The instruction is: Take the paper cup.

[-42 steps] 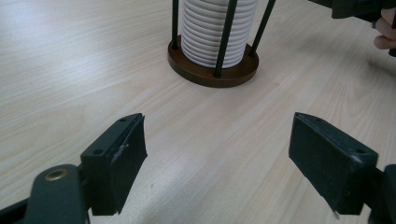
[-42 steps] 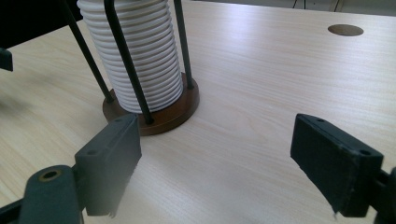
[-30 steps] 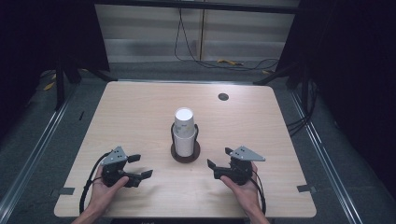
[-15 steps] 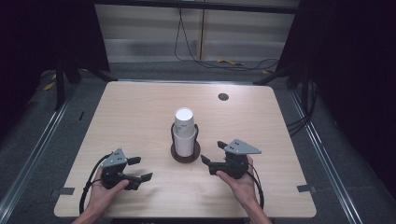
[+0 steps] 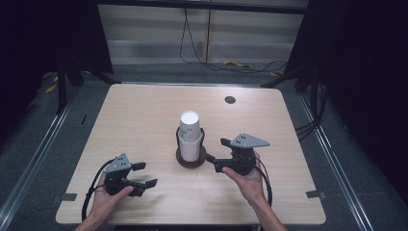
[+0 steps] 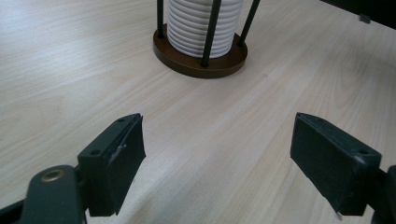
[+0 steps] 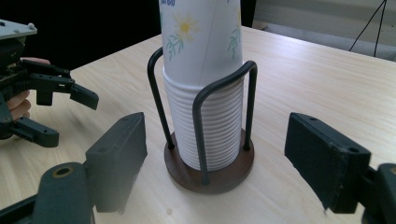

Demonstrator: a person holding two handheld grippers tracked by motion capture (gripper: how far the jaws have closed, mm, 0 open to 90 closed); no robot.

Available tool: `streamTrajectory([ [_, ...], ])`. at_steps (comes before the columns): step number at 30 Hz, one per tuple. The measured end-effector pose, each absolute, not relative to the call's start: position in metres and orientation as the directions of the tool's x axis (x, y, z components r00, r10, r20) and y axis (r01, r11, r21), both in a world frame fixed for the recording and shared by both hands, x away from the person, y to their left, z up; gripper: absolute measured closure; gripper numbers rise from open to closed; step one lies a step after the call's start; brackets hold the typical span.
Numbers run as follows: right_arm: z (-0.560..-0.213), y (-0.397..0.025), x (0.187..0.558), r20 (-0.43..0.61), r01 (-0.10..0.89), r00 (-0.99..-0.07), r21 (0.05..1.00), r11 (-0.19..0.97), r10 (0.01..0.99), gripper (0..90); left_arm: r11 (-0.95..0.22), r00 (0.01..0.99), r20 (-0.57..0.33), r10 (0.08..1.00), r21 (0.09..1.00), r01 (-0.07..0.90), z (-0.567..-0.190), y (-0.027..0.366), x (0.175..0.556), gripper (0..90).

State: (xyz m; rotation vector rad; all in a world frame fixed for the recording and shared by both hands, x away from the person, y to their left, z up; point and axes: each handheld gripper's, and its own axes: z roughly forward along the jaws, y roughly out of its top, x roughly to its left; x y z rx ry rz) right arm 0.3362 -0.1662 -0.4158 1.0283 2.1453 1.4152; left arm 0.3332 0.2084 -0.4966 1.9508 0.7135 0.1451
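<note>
The stack of paper cups is seen upright in its wire holder at table centre. The right gripper is set just beside it, jaws wide, the stack straight ahead. The left gripper, also wide, lies well apart. Since the earlier frames, the right gripper has apparently closed in.

The left gripper is held low with jaws spread wide. The right gripper is likewise held wide open, farther forward.
</note>
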Motion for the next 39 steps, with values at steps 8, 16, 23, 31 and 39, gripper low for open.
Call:
streamTrajectory([
  [8, -0.397, -0.158, 0.351, 0.079, 0.357, -0.669, 0.906, 0.227, 0.739, 21.4, -0.32, 0.825, -0.205, 0.526, 0.851, 0.415, -0.497, 0.207, 0.333, 18.5],
  [16, -0.381, -0.152, 0.363, 0.079, 0.355, -0.685, 0.905, 0.237, 0.724, 18.3, -0.325, 0.828, -0.185, 0.529, 0.857, 0.399, -0.495, 0.208, 0.333, 18.5],
  [23, -0.379, -0.143, 0.376, 0.082, 0.362, -0.69, 0.9, 0.244, 0.719, 16.8, -0.337, 0.832, -0.204, 0.516, 0.844, 0.416, -0.497, 0.204, 0.333, 18.5],
  [31, -0.379, -0.132, 0.391, 0.098, 0.366, -0.701, 0.899, 0.239, 0.706, 15.9, -0.337, 0.835, -0.196, 0.514, 0.849, 0.407, -0.497, 0.206, 0.333, 18.5],
  [39, -0.372, -0.122, 0.398, 0.098, 0.361, -0.713, 0.9, 0.243, 0.695, 15.6, -0.349, 0.839, -0.191, 0.509, 0.846, 0.404, -0.498, 0.204, 0.332, 18.5],
])
